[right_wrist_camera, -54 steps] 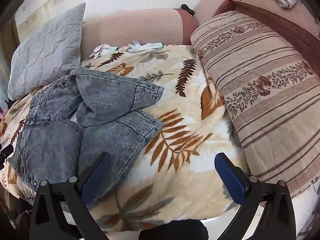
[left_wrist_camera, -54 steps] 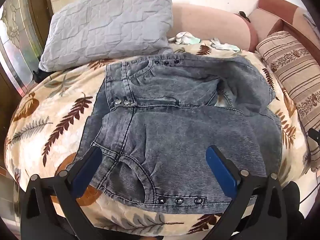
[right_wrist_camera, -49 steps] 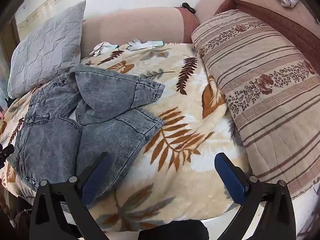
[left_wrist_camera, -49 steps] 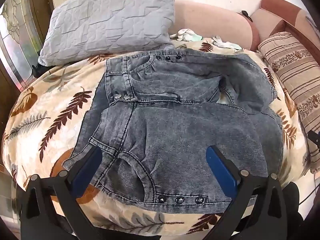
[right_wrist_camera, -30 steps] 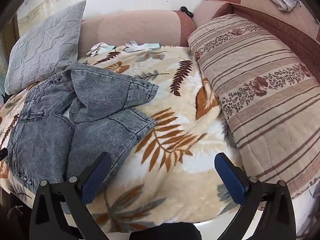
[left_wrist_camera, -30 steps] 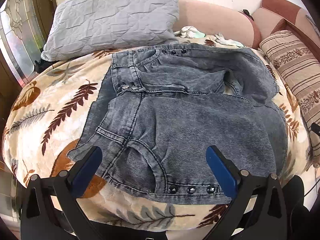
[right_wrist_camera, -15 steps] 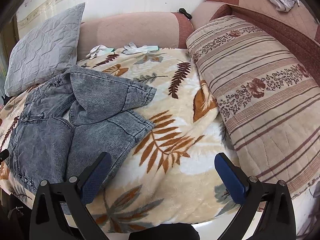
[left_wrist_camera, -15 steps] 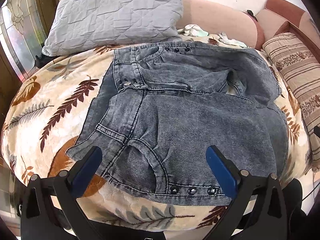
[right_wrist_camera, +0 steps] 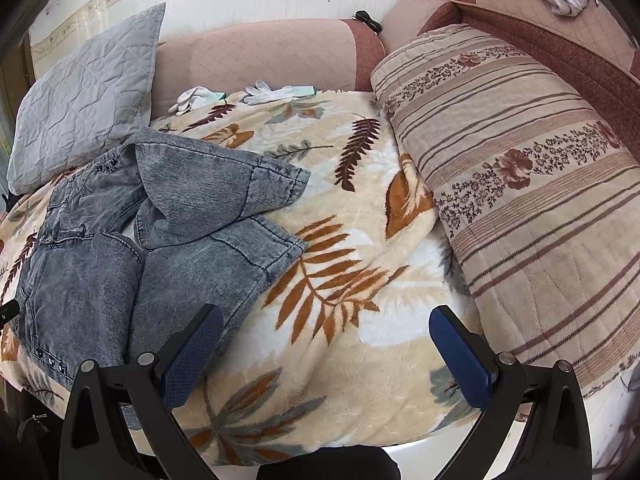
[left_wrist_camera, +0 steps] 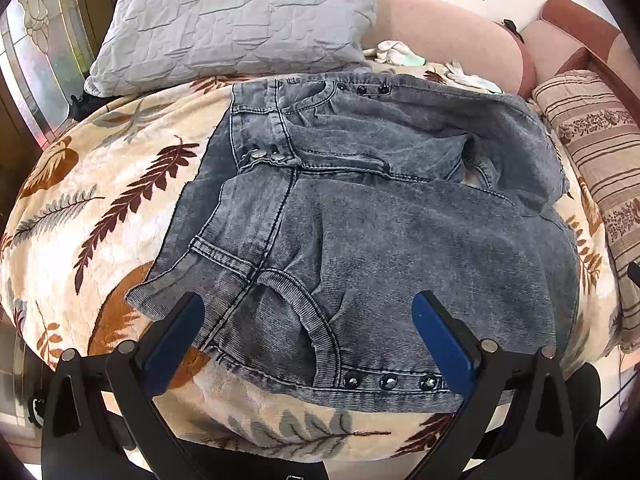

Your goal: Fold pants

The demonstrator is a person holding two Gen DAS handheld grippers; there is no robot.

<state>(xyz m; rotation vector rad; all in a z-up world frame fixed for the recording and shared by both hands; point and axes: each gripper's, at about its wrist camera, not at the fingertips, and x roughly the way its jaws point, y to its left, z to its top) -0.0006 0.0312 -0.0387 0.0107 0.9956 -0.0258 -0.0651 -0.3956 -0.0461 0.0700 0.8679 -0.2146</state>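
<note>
Ribbed grey denim pants (left_wrist_camera: 384, 240) lie rumpled on a plush leaf-print blanket (right_wrist_camera: 360, 280), apparently beside a quilted pillow (left_wrist_camera: 240, 16); both grippers' fingers (left_wrist_camera: 440, 336) (right_wrist_camera: 460, 360) gape wide, empty.

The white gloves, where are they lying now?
In the right wrist view the white gloves lie at the far edge of the leaf-print blanket, against the pink sofa back, beyond the pants.

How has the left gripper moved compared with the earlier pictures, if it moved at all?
Yes. In the left wrist view the grey pillow and the pants sit slightly lower and larger than before, so the open left gripper has eased forward, toward the pillow.
</note>
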